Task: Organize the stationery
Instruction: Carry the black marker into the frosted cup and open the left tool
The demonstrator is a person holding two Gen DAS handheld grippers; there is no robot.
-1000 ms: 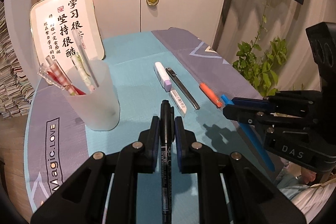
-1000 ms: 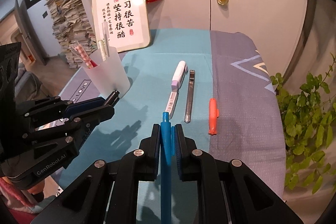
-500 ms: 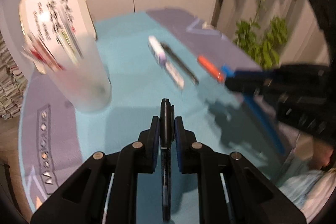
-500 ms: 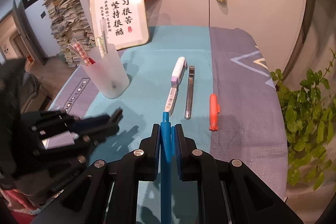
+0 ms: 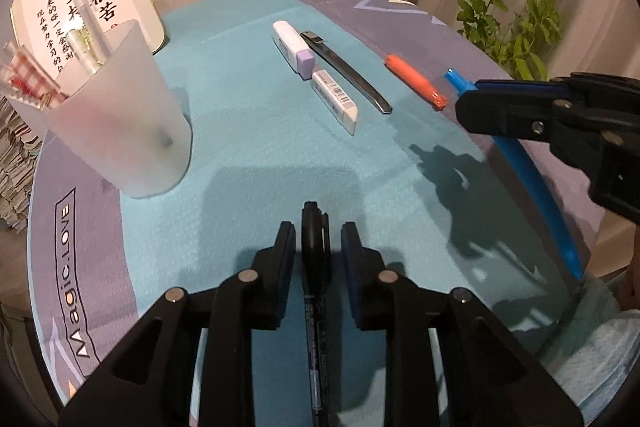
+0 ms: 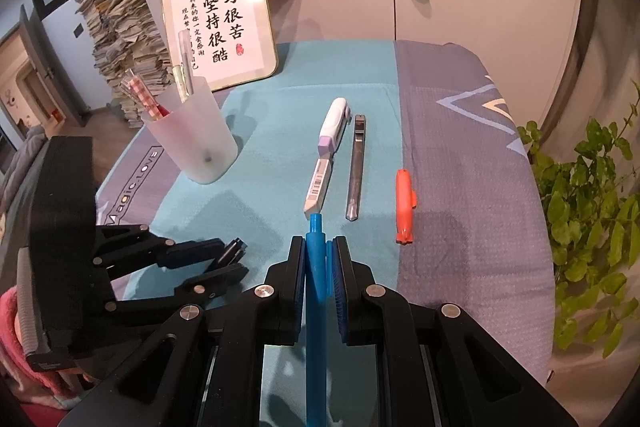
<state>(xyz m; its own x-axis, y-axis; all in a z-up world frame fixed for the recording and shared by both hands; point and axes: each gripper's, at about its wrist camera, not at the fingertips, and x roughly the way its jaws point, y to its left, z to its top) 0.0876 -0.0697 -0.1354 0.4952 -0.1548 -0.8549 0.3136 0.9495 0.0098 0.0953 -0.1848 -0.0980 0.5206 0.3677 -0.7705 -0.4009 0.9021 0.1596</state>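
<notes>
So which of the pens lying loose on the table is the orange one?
The stubby orange pen, alone on the purple strip, right of the dark slim pen and white highlighter.

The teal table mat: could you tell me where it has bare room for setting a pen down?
Bare teal mat lies between the frosted plastic cup and the white barcoded eraser. The row from eraser to orange pen is crowded.

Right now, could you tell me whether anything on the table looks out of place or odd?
Only one thing: the left hand-held gripper stands open with a gap on each side of the black marker, so the marker looks unclamped. The frosted cup is upright, nothing is spilled.
</notes>
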